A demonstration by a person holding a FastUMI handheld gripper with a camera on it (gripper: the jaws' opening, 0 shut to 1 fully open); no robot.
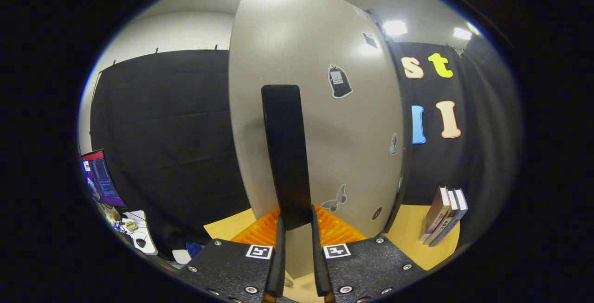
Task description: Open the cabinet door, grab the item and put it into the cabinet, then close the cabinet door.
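While the grey cabinet door (315,108) stands just ahead, the claw (295,222) is narrowed, its two fingers pressing either side of the lower end of the door's long black handle (285,154). The cabinet's inside is hidden behind the door. Stickers (340,81) dot the door, their print too small to read. Right of the cabinet, a few books (444,222) stand leaning on the wooden worktop (408,233); their spines cannot be read. Which item is to go in cannot be told. A monitor (100,180) sits far left.
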